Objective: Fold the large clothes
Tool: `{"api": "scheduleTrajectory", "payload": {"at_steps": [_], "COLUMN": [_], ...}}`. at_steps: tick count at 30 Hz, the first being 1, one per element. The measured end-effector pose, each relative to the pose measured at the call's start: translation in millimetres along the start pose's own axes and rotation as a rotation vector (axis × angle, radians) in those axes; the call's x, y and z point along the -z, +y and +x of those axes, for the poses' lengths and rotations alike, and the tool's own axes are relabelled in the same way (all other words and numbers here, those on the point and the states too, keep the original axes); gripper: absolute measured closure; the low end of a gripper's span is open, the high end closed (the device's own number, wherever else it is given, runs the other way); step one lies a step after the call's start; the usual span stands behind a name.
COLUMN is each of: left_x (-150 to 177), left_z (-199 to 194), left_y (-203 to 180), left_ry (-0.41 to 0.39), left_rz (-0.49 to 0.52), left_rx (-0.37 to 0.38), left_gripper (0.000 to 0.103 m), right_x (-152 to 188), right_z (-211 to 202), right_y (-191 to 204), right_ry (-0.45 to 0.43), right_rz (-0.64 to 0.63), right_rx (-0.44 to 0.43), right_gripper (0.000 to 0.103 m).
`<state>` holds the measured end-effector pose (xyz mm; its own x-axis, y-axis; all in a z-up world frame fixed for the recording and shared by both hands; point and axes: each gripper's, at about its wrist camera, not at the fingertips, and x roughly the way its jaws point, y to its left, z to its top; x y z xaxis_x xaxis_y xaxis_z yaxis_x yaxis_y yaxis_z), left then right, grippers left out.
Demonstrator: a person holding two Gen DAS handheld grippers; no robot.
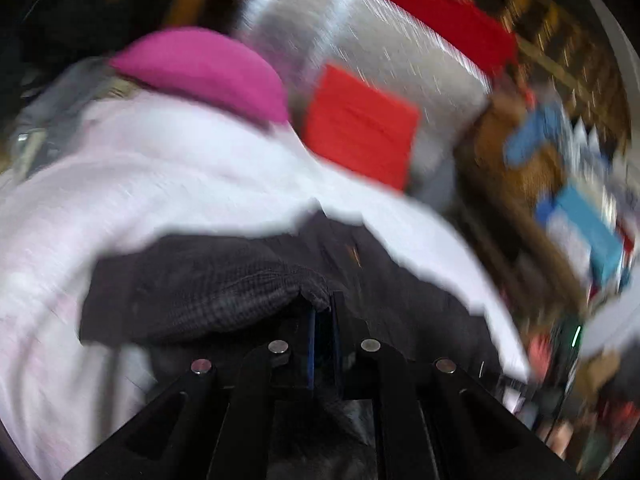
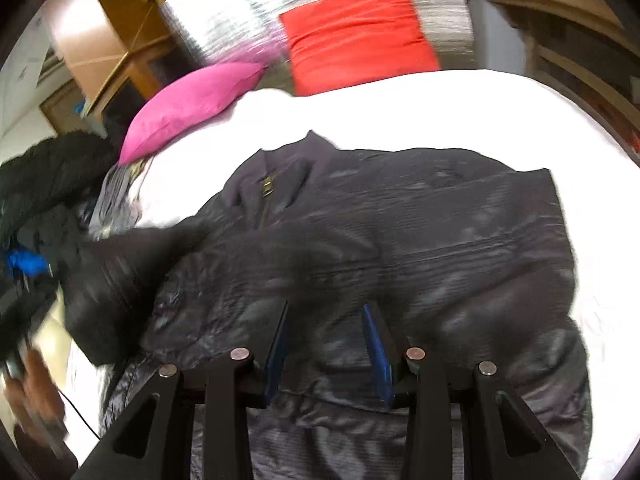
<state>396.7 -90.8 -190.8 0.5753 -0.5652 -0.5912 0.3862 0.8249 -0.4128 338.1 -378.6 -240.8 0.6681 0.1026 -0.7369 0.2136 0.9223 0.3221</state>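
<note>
The left gripper is clenched on a ribbed cuff of the dark jacket, its pads pressed together with fabric bunched at the tips. The right gripper hangs over the jacket's lower body with jaws apart and nothing between them. The jacket lies spread, front up, on a white sheet, collar toward the pink pillow and red cushion. The step looks like folding a sleeve inward; next, the cuff should be carried across the chest and laid flat while the right pins the body. Only the left view shows the pinch; only the right shows the whole jacket, its zip, and the sleeve lifted off to one side.
</note>
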Motion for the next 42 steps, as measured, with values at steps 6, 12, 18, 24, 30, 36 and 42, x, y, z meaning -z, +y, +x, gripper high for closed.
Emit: {"api": "scheduleTrajectory", "payload": {"at_steps": [6,12,18,24,30,36,42], "left_x": [52,50,34,30,22,5,-1], "left_z": [49,-17,-48,-8,17,15,6], "left_y": [-10,20,90,126,134,102,1], "left_ry": [0.271,0.156,0.03,0.062,0.038,-0.008,-0.033], "left_rz": [0.001,-0.124,-0.383,-0.618,-0.678,-0.491,-0.075], "left_rx": [-0.04,0.059,0.1,0.214,0.168,0.09,0.081], "left_gripper": [0.056,0.017,0.012,0.013,0.044,0.092,0.093], "right_x": [-5,-9,-8,-6,-6,-9,-11], "right_z": [-5,-10,-13,-6,-4,-5,-16], "right_y": [-21,-36,-33,-24,-26,-35,-50], "right_ry": [0.009,0.002,-0.005,0.006,0.006,0.002,-0.026], "right_rz": [0.064,0.116,0.126,0.103,0.095,0.106,0.153], "right_rx": [0.015,-0.006,-0.03,-0.026,-0.018,-0.004,-0.004], "right_gripper": [0.061,0.057,0.056,0.056,0.056,0.056,0.056]}}
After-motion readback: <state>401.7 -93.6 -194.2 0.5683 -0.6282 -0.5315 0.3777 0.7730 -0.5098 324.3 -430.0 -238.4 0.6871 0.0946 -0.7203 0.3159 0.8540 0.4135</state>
